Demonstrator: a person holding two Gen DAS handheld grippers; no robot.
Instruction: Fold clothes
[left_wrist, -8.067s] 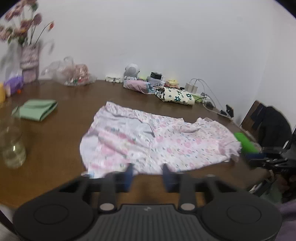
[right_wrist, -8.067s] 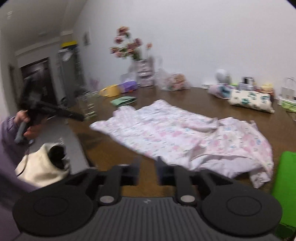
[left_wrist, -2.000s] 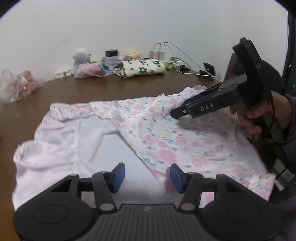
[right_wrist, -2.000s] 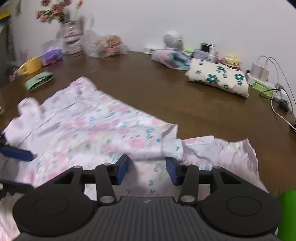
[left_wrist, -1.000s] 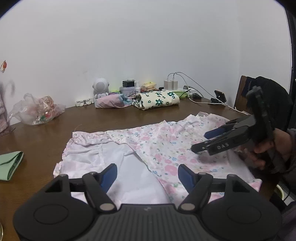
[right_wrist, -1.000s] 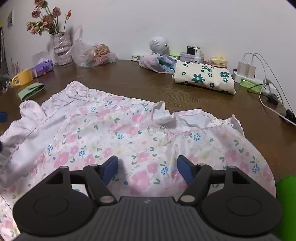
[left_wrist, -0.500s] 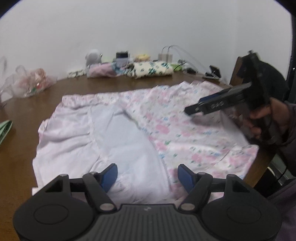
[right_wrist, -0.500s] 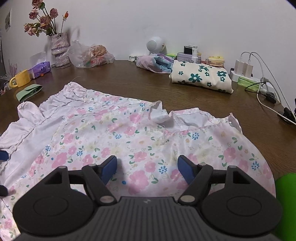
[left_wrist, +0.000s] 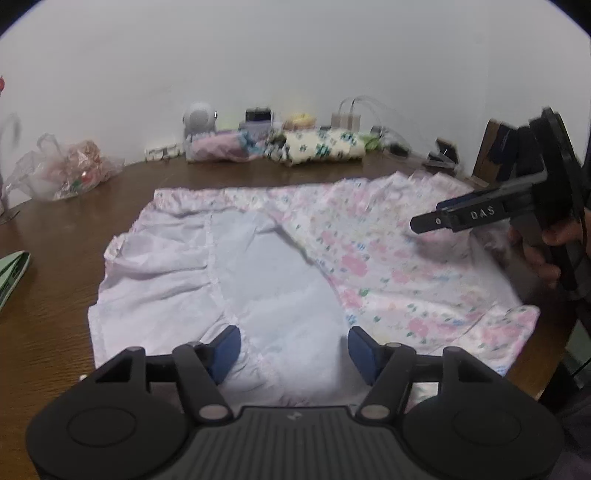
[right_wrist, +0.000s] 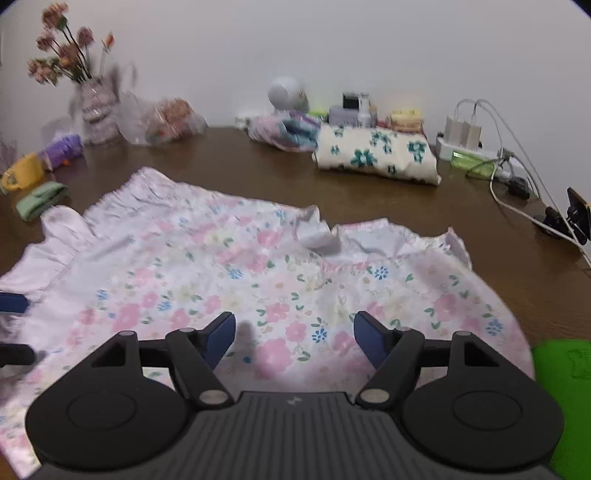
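Compared with a second ago, the left gripper (left_wrist: 293, 349) sits lower and closer over the near, white-lined edge of the dress (left_wrist: 295, 266), its jaws closing with only cloth beneath them and nothing pinched, while the right gripper (right_wrist: 293, 338) has hardly shifted and stays wide open above the flowered side. The one dress lies spread on the brown table (right_wrist: 229, 166), which stands against a white wall (right_wrist: 332, 44). Beyond the dress are one vase (right_wrist: 96, 110) of flowers, one clear bag (right_wrist: 162, 118), two folded bundles (right_wrist: 376, 155), one yellow cup (right_wrist: 22, 173) and one green cloth (right_wrist: 42, 201).
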